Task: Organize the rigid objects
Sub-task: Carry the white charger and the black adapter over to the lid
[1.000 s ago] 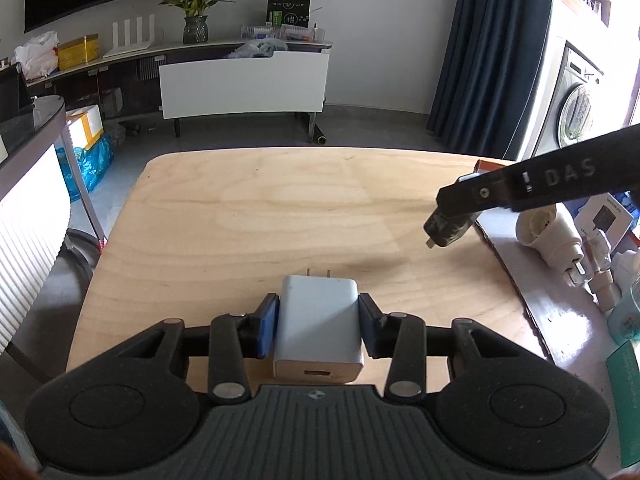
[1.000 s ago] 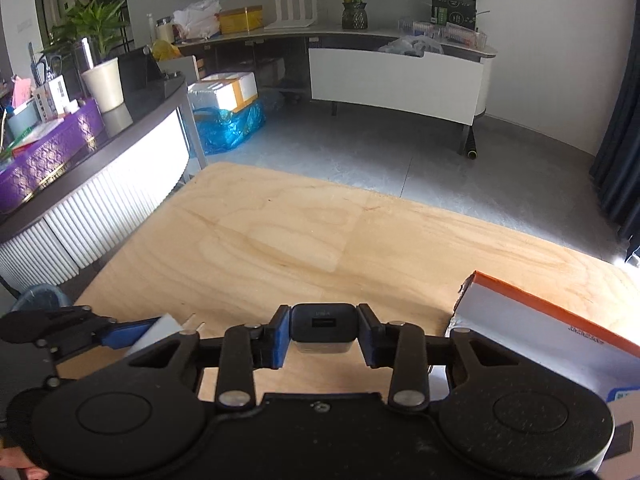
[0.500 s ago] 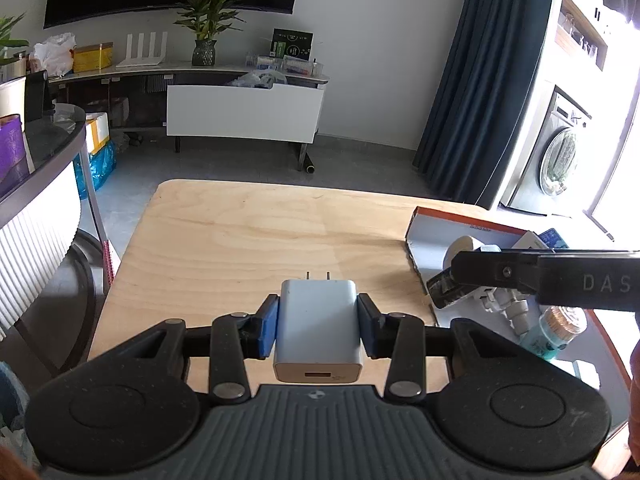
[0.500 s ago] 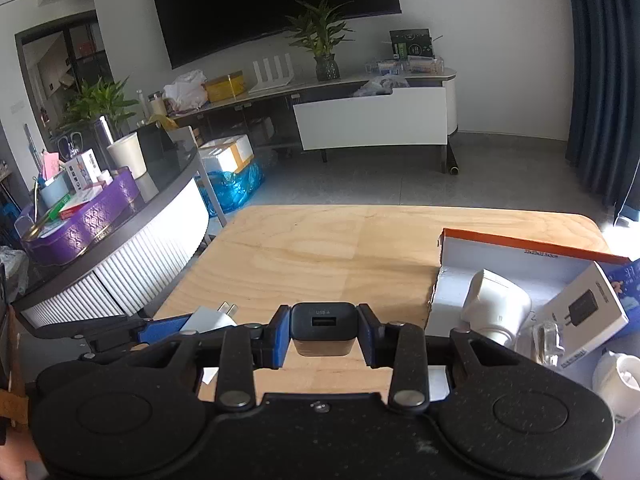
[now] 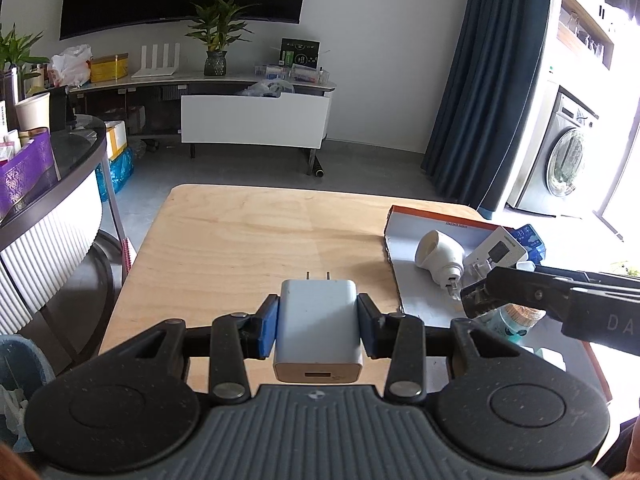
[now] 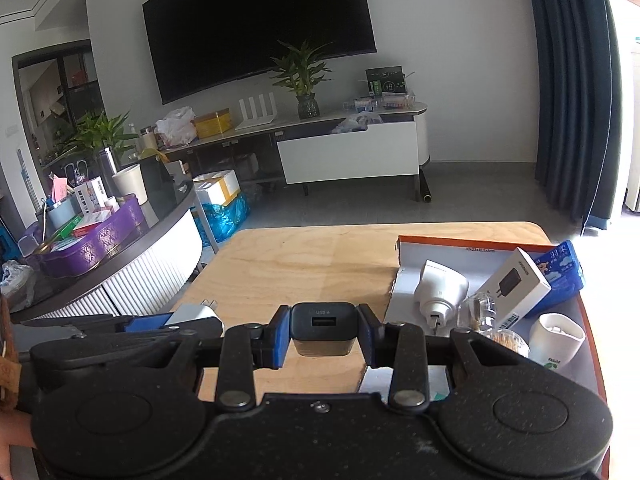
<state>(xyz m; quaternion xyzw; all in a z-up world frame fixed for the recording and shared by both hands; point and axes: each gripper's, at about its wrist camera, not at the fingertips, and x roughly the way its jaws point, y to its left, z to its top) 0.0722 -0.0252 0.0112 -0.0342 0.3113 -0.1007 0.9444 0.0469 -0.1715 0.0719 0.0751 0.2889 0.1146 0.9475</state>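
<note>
Room and table: wooden table in a living room, with a shallow cardboard tray at its right end already carrying a white plug, a small white box and other bits.
Left tongs: your left tongs are clamped on the white charger, both blue pads flat against its sides.
Right tongs: your right tongs are clamped on the black charger, held above the near left corner of the tray.
Where the things are: both chargers are off the table, in the air; the white one hangs over bare wood, left of the tray.
White charger heading: its two prongs point away from you toward the far edge of the table, the USB port faces back at the camera, so its long axis runs along the tongs.
Black charger heading: its USB port faces the camera; the prongs are hidden, likely pointing forward, and it looks squat with no clear long axis.
Risk, collision: your two tongs sit close side by side; swinging both toward the tray at once could knock them together and twist a charger loose.
Risk, crowding: the tray is cluttered, so setting a charger onto the white plug or box could leave it tipped or sliding off.
Risk, early release: opening the tongs while still high would let a charger drop and bounce on its prongs.
</note>
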